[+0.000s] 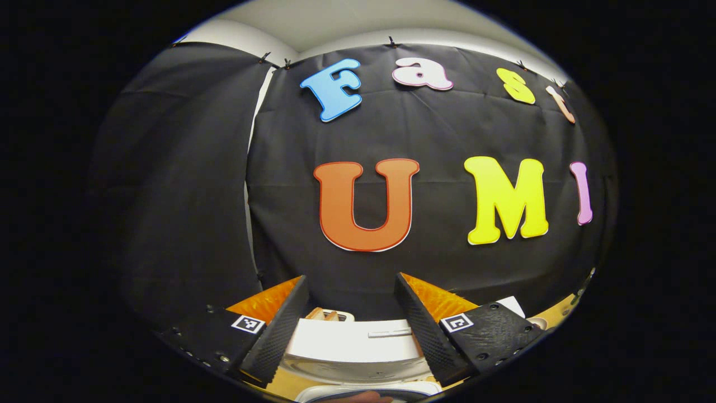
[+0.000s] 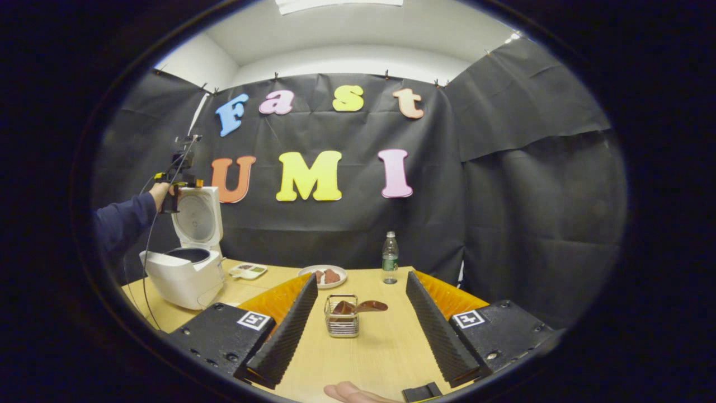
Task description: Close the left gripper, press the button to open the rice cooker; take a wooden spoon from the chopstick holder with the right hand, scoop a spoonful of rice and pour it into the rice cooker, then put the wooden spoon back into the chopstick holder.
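White rice cooker (image 2: 187,274) lid-up; wooden spoon (image 2: 363,306) in chopstick holder (image 2: 342,323).

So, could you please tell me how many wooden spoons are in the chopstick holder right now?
2 wooden spoons stand together in the wire chopstick holder at the table's middle, bowls up, one leaning right; more may be hidden behind them.

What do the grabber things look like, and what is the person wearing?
Each gripper has two long wedge-shaped fingers with ridged inner faces, on blocky bodies with small screws and a square black-and-white tag: see the right gripper and the left gripper. In the right gripper view, the person's sleeve is dark blue, and thin cables hang below it.
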Motion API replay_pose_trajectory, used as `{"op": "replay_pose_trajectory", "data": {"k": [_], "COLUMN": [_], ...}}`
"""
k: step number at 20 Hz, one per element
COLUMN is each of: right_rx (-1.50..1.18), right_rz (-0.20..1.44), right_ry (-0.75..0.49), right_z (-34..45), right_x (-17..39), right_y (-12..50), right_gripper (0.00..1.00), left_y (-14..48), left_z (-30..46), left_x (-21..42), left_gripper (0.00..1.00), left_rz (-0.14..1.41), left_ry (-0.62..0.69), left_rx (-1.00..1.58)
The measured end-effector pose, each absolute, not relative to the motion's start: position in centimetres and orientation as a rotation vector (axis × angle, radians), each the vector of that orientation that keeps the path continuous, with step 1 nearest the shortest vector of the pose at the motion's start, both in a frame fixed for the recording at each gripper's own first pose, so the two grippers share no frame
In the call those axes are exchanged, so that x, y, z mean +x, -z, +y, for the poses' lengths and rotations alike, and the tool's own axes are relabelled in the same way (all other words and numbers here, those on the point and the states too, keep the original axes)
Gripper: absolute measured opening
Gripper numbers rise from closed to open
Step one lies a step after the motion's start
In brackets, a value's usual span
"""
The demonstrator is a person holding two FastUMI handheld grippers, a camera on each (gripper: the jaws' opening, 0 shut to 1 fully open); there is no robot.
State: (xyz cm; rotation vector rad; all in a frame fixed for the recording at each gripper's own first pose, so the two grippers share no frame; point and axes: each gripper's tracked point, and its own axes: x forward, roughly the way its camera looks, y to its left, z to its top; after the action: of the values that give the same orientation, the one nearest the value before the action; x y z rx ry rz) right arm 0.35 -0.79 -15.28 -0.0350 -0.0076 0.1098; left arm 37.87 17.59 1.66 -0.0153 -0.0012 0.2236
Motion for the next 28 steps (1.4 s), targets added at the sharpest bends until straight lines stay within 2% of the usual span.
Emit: {"op": "replay_pose_trajectory", "data": {"k": [1, 14, 19, 28], "right_rx": [-0.027, 0.004, -0.003, -0.001], "right_rz": [-0.001, 0.017, 0.016, 0.028], "right_ry": [-0.119, -0.211, -0.229, -0.235], "right_z": [-0.4, 2.1, 2.2, 0.8], "right_x": [0.5, -2.2, -3.3, -4.6], "right_y": [15.5, 15.1, 15.0, 15.7], "right_gripper": [1.00, 1.00, 1.00, 1.00], "left_y": [-1.6, 1.2, 2.6, 8.7], "left_z": [17.4, 15.4, 14.2, 11.6], "left_x": [37.8, 29.8, 27.7, 25.3], "left_gripper": [1.00, 0.98, 0.96, 0.95], "left_rz": [0.011, 0.180, 0.183, 0.323], "left_ry": [-0.219, -0.146, -0.125, -0.117], "left_rx": [-0.017, -0.047, -0.043, -0.050]}}
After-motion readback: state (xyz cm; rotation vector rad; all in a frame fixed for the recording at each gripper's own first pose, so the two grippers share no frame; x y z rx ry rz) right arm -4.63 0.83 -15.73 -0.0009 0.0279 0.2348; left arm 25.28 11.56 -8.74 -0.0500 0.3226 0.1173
